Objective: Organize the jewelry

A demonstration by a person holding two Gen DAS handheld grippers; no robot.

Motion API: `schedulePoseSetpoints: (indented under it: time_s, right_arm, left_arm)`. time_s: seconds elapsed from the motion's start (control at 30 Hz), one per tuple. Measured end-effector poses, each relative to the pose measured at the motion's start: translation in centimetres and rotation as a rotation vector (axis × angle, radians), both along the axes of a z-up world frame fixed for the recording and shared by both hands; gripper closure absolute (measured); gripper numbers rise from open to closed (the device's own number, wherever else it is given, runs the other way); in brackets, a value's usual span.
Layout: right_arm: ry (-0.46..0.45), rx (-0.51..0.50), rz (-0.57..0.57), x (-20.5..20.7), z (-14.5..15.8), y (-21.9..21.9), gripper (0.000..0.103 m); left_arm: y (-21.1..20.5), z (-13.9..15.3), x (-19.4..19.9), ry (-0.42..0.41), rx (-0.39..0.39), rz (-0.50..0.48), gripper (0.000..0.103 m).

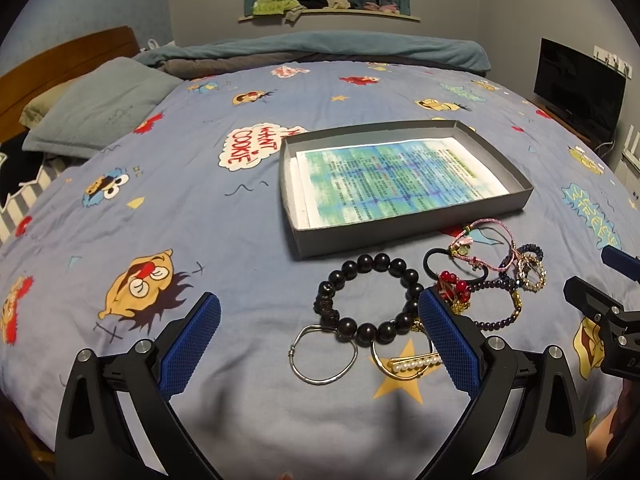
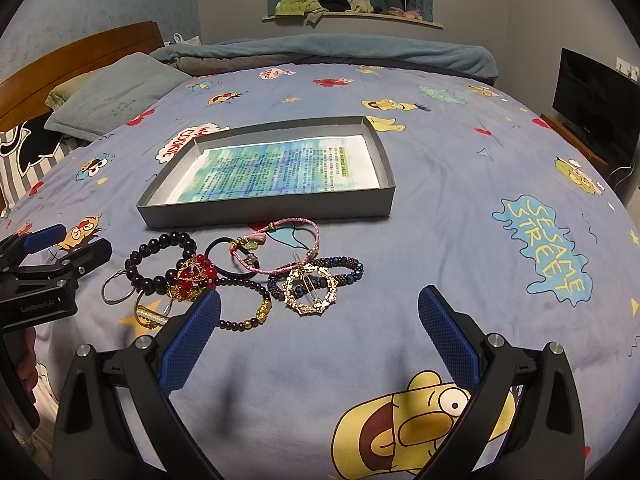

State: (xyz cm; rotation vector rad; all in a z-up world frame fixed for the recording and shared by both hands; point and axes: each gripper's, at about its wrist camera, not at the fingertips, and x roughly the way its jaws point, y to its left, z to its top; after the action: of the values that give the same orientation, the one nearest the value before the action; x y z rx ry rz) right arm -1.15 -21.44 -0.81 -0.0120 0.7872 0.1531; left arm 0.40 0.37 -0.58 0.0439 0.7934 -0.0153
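A pile of jewelry lies on the bed in front of a shallow grey box (image 1: 416, 236) (image 2: 264, 210) lined with printed paper. The pile holds a black bead bracelet (image 1: 370, 298) (image 2: 160, 260), a silver bangle (image 1: 322, 354) (image 2: 116, 288), a pearl hair clip (image 1: 416, 362) (image 2: 152, 314), a red bead piece (image 1: 454, 284) (image 2: 196, 274), a pink cord bracelet (image 1: 486, 246) (image 2: 280, 244) and a gold round brooch (image 2: 310, 290). My left gripper (image 1: 320, 320) is open, just short of the black bracelet and bangle. My right gripper (image 2: 320, 320) is open and empty, right of the pile.
The bed has a blue cartoon-print sheet (image 1: 200, 240) (image 2: 460, 260). Pillows (image 1: 96, 108) and a wooden headboard are at the far left, a folded blanket (image 1: 320, 50) at the back. A TV (image 1: 580, 84) stands at the right.
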Motion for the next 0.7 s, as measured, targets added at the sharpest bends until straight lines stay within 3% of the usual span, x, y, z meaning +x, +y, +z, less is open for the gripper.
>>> schedulePoseSetpoints:
  time_s: [0.7]
  right_arm:
    - [0.001, 0.03, 0.035, 3.1, -0.6, -0.6, 0.005]
  left_arm:
    - [1.2, -1.3, 1.2, 0.009, -0.036, -0.02, 0.005]
